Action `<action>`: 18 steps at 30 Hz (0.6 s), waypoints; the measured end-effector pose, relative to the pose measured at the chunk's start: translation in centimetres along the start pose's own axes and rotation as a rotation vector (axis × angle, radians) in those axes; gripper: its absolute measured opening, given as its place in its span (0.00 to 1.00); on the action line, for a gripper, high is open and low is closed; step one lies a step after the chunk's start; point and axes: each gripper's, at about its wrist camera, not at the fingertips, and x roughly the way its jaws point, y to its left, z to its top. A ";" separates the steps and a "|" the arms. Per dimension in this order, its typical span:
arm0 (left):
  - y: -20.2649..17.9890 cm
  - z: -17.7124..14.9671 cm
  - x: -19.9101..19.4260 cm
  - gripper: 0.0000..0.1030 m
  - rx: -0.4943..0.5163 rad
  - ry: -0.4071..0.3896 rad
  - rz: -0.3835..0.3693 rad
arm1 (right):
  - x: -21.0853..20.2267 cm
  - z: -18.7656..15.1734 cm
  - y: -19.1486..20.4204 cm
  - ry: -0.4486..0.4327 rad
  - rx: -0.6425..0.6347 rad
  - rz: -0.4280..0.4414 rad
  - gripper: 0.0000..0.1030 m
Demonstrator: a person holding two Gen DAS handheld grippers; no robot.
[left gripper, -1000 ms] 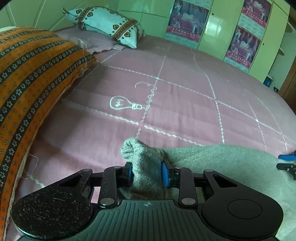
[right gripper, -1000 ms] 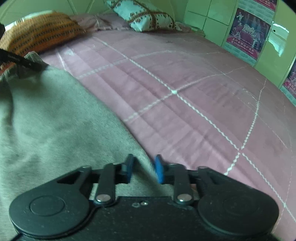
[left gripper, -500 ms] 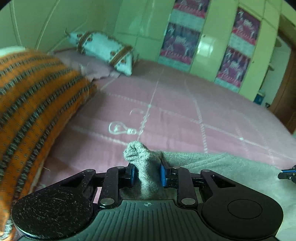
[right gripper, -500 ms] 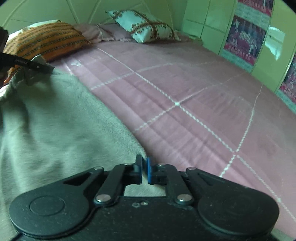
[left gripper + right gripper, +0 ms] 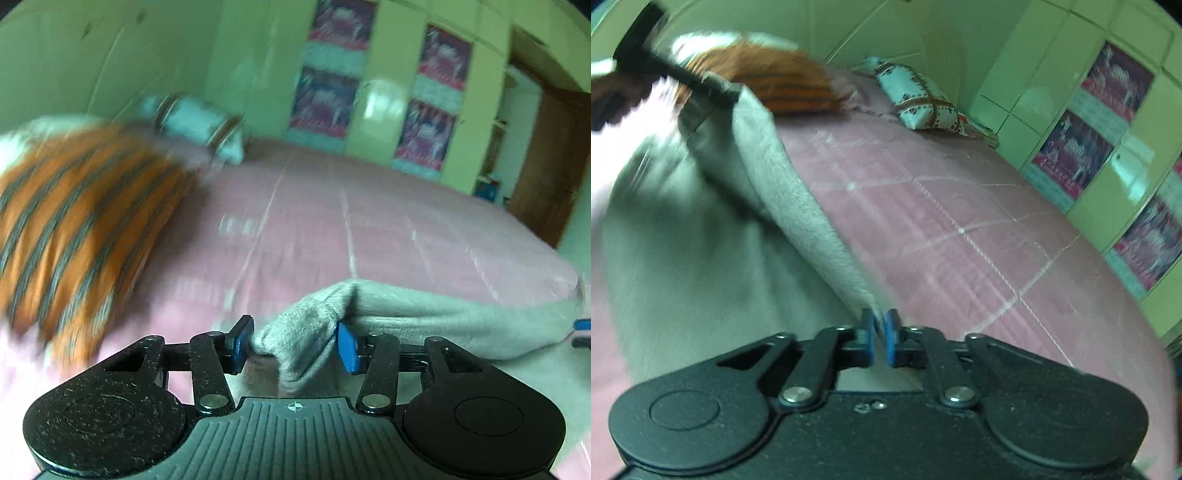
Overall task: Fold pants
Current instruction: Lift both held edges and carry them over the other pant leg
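Grey pants (image 5: 424, 317) lie across a pink bedspread (image 5: 369, 229), with one edge raised off it. My left gripper (image 5: 291, 345) has a bunched corner of the pants filling the gap between its blue pads, and its jaws are opening. My right gripper (image 5: 880, 339) pinches the thin edge of the pants (image 5: 701, 258) between nearly closed pads, and its jaws are opening slightly. In the right wrist view the fabric stretches up to the left gripper's fingers (image 5: 698, 83) at the top left. The view is blurred by motion.
An orange striped pillow (image 5: 74, 221) lies at the left of the bed and a turquoise patterned pillow (image 5: 195, 125) at its head. Green wardrobe doors with posters (image 5: 432, 136) stand behind the bed. A brown door (image 5: 546, 166) is at the far right.
Both grippers have risen and drawn back, lifting the pants' edge off the bed. The right jaws closed on the edge. The left jaws now stand wider around the bunched corner.
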 end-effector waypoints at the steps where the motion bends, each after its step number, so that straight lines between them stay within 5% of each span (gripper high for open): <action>1: 0.3 -1.1 -0.7 0.56 -0.033 0.003 0.017 | -0.8 -1.2 1.4 0.005 0.005 -0.001 0.12; 4: 1.0 -3.7 -2.5 0.56 -0.142 0.030 0.130 | -1.9 -3.5 3.7 0.043 0.078 0.002 0.14; 7: 2.2 -5.5 -4.6 0.56 -0.279 0.014 0.156 | -2.9 -4.6 4.8 0.057 0.160 0.008 0.14; 15: 0.3 -6.5 -6.9 0.56 -0.492 -0.064 0.010 | -2.3 -4.0 2.1 0.030 0.440 -0.071 0.23; 18: -0.2 -6.5 -5.4 0.56 -0.581 -0.067 -0.040 | -1.6 -4.6 0.5 0.020 0.592 -0.076 0.36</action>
